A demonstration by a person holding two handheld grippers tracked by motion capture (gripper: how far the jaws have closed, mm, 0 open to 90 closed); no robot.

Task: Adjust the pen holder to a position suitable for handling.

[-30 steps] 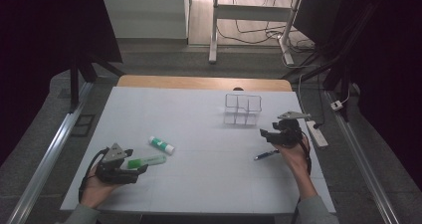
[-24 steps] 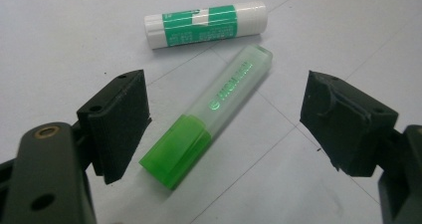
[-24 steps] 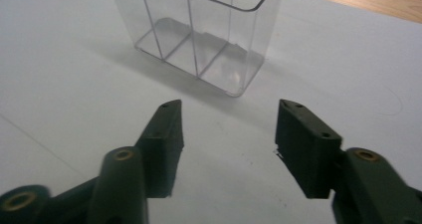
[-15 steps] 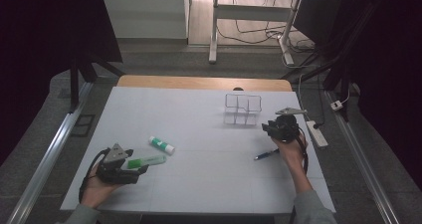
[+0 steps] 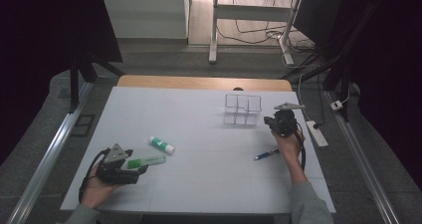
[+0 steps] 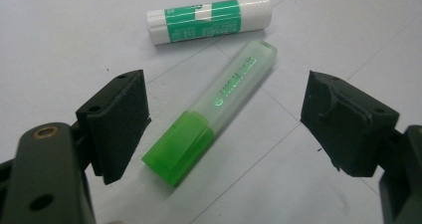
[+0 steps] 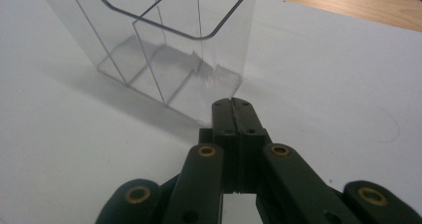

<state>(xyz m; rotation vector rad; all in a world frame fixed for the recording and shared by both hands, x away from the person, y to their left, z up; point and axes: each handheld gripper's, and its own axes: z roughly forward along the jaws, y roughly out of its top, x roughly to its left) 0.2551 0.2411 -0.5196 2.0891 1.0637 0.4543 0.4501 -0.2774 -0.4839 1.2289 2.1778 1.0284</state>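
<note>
1. Green highlighter (image 6: pixel 211 112): translucent barrel, solid green cap, lying flat on the desk (image 5: pixel 199 179) between the jaws of the left hand-held gripper (image 6: pixel 224 129), which stand released, touching nothing.
2. Green-and-white glue stick (image 6: pixel 209 19) lies just beyond the highlighter's far end.
3. Right hand-held gripper (image 7: pixel 233 107): jaws have just been closing and are now clenched together with nothing between them, tips close to the clear compartment box (image 7: pixel 169 40).
4. Blue pen (image 5: pixel 266 154) lies beside the right hand (image 5: pixel 288 142).
5. Desk white; dim room, cables on the floor (image 5: pixel 239 32) behind.
</note>
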